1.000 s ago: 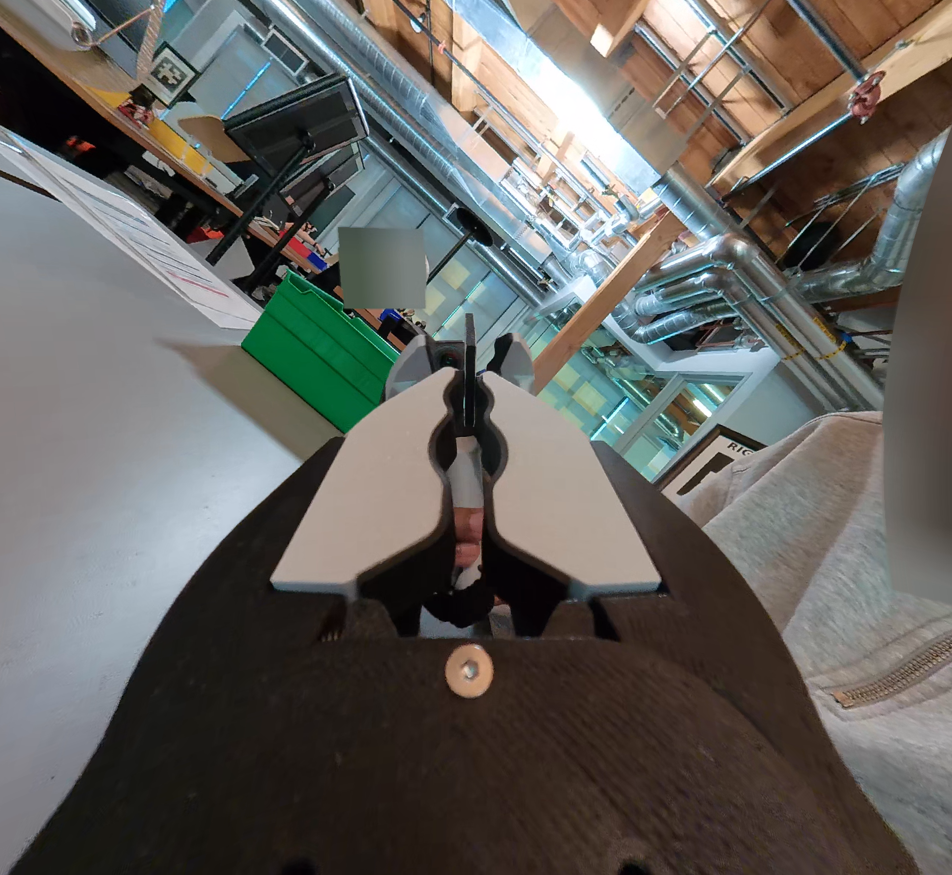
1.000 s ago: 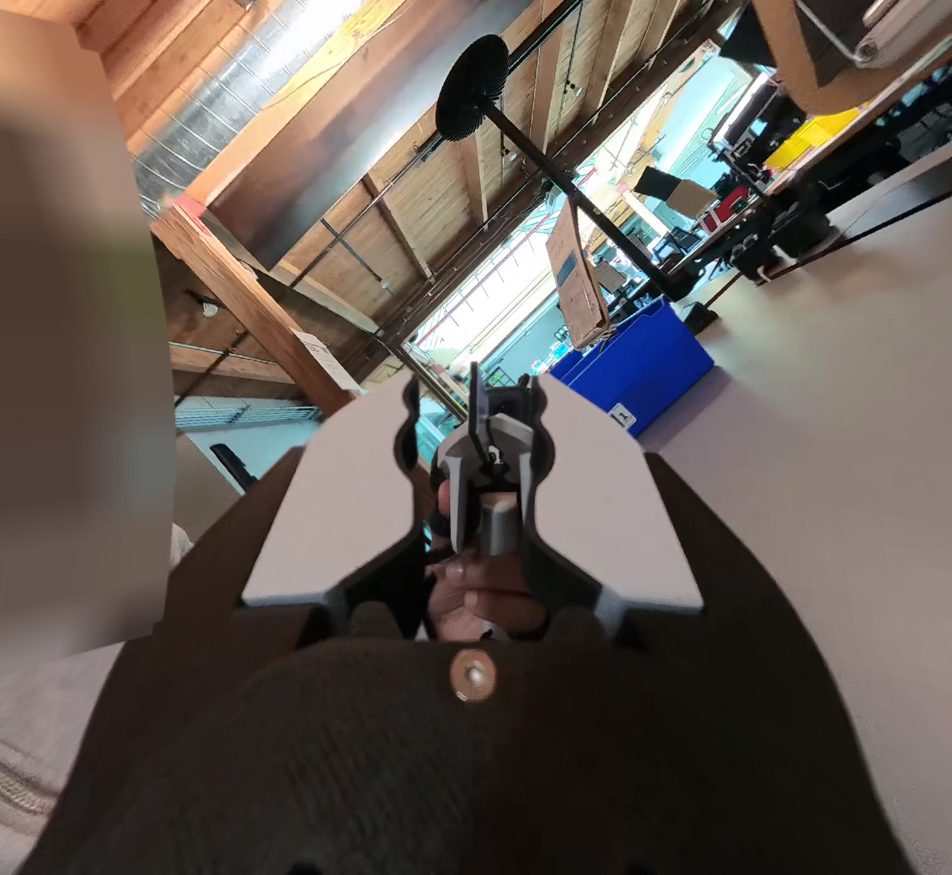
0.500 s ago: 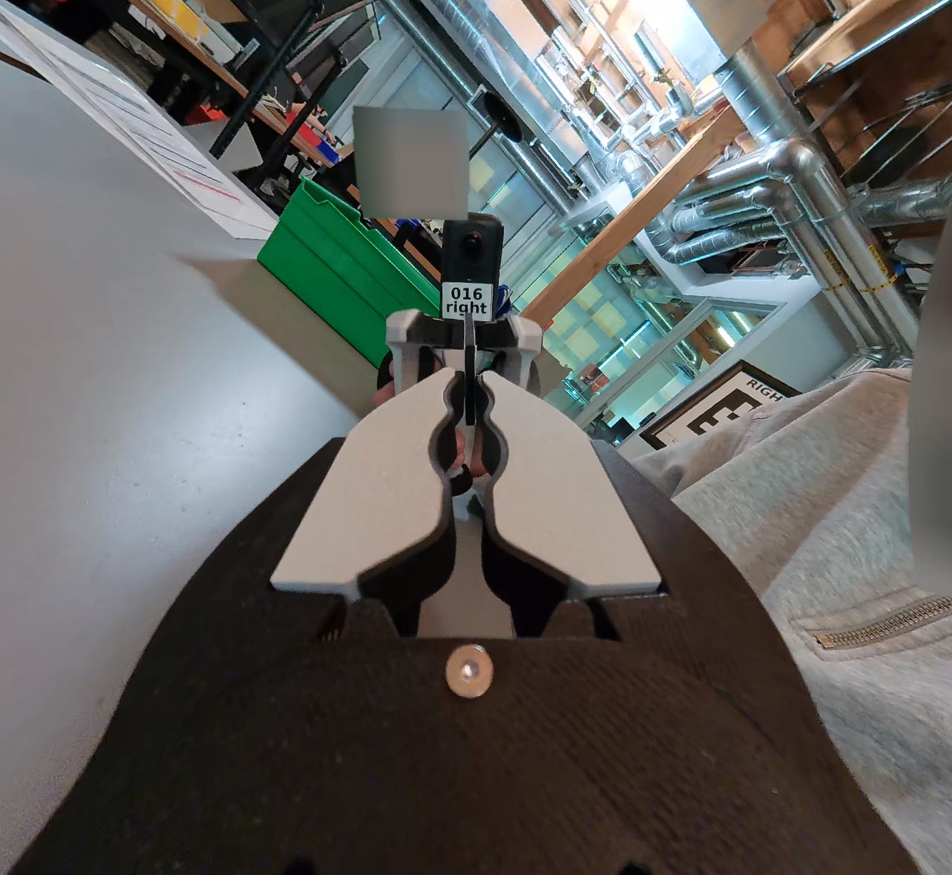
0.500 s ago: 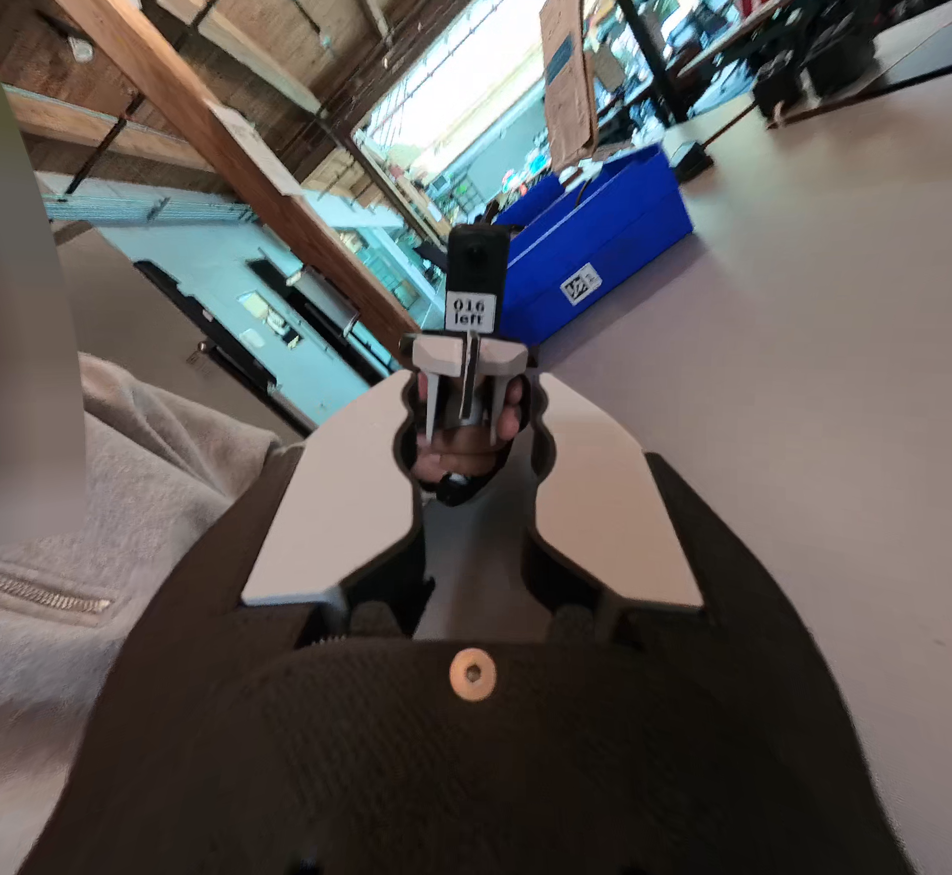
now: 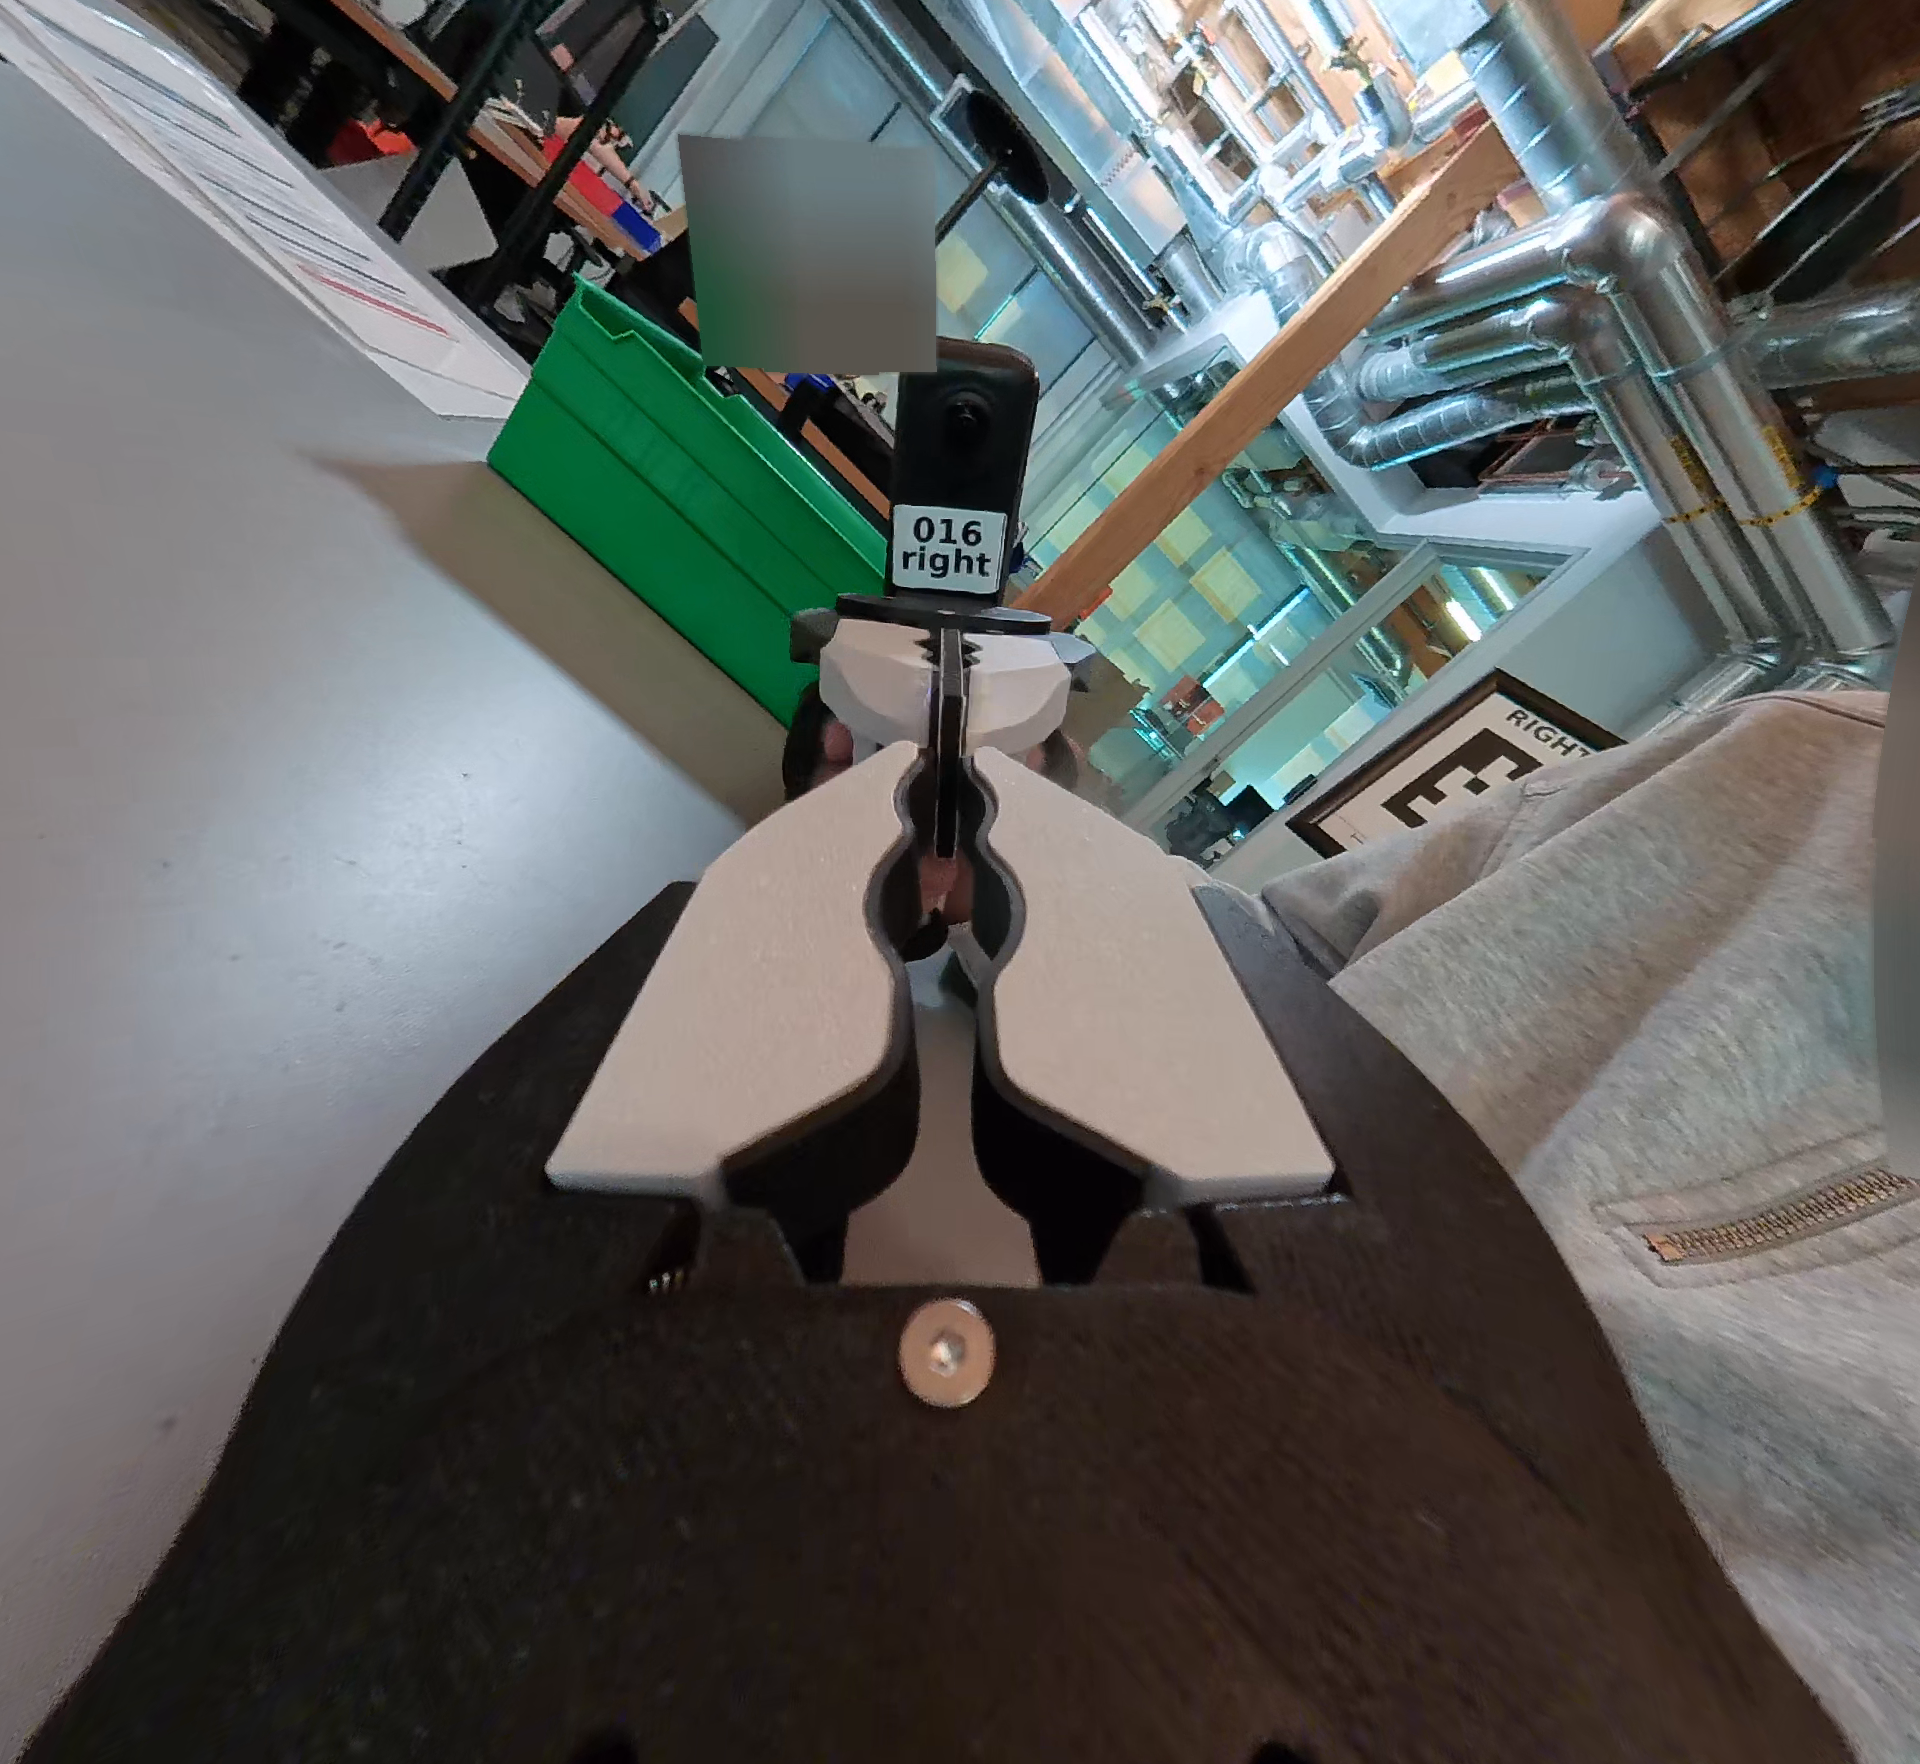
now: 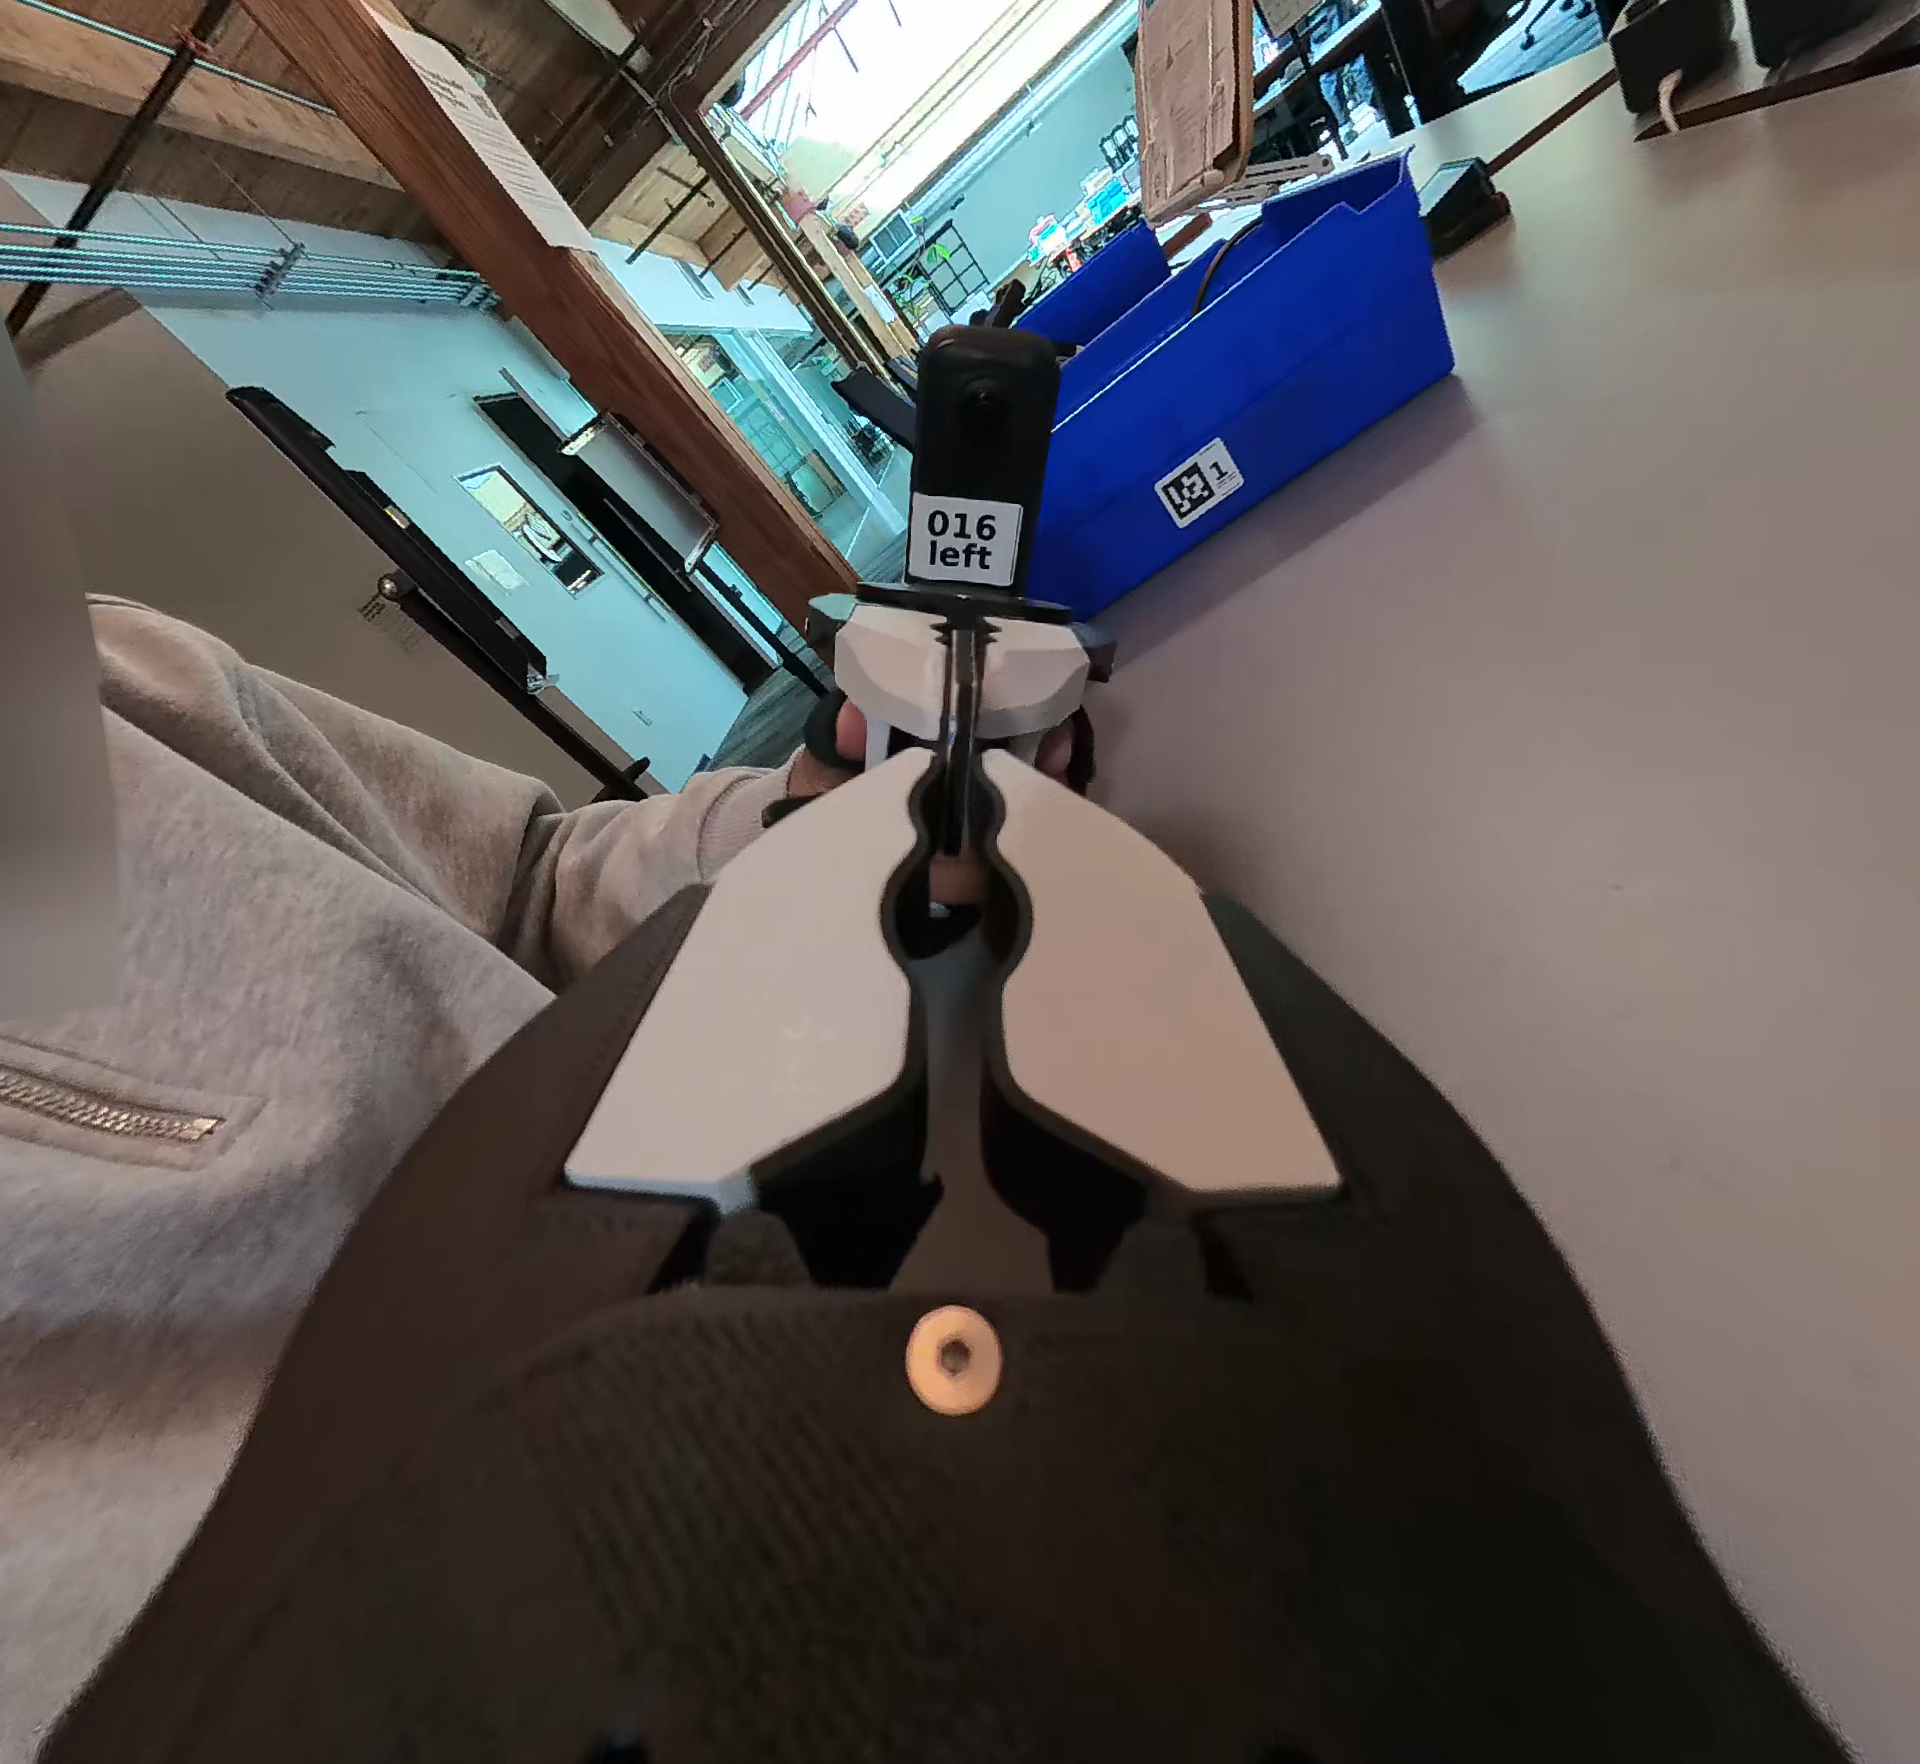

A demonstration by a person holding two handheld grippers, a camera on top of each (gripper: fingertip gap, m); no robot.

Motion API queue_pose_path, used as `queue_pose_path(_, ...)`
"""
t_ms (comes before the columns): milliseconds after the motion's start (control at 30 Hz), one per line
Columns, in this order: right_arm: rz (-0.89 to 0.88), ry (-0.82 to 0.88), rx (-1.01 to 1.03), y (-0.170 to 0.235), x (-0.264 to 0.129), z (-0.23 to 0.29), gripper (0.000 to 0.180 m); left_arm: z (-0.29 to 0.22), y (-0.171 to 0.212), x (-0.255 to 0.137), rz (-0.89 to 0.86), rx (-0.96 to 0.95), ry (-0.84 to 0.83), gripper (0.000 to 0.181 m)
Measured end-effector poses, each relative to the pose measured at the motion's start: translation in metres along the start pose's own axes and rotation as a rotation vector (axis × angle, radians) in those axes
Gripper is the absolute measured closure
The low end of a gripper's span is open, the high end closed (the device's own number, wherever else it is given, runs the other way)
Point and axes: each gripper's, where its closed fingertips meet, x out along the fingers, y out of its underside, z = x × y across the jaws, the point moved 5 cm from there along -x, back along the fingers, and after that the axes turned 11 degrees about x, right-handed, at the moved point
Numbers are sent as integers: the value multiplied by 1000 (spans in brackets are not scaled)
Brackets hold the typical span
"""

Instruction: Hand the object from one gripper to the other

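Facing tip to tip, left gripper [image 5: 945,764] and right gripper [image 6: 951,769], white-labelled cameras [image 5: 964,436] above, both clench one thin black strip [image 5: 945,779]

My pale grey, smooth tabletop [image 5: 260,831] carries a green, ribbed plastic bin [image 5: 665,509] near its far edge, and a white printed paper sheet [image 5: 260,197] lies flat just beside that bin. On the other side, toward the far edge, a blue plastic bin [image 6: 1247,436] with a small white sticker on its wall rests on my tabletop [image 6: 1558,779].
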Motion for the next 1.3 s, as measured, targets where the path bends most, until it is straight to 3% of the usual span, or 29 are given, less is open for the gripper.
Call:
queue_pose_path(133, -15, -30, 28, -1, 0, 2, 176, -2, -2, 0, -23, 27, 4, 178)
queue_pose_path(267, -66, -55, 37, -6, -5, 4, 176, 2, -4, 0, -56, 50, -53, 150)
queue_pose_path(467, -110, -80, 71, -11, -10, 3, 176, 5, -5, -2, -46, 111, -133, 146)
queue_pose_path(700, -89, 0, 18, -9, -10, -1, 176, 24, -4, -17, 161, 413, -572, 148)
queue_pose_path(833, -92, 2, 17, -8, -10, -1, 176, 28, 3, -17, 315, 572, -708, 155)
queue_pose_path(1033, -88, 7, 9, -7, -9, -1, 176, 27, 12, -11, 417, 690, -731, 157)
queue_pose_path(1300, -67, 27, -5, -7, -9, -7, 176, 29, 11, -8, 410, 679, -721, 156)
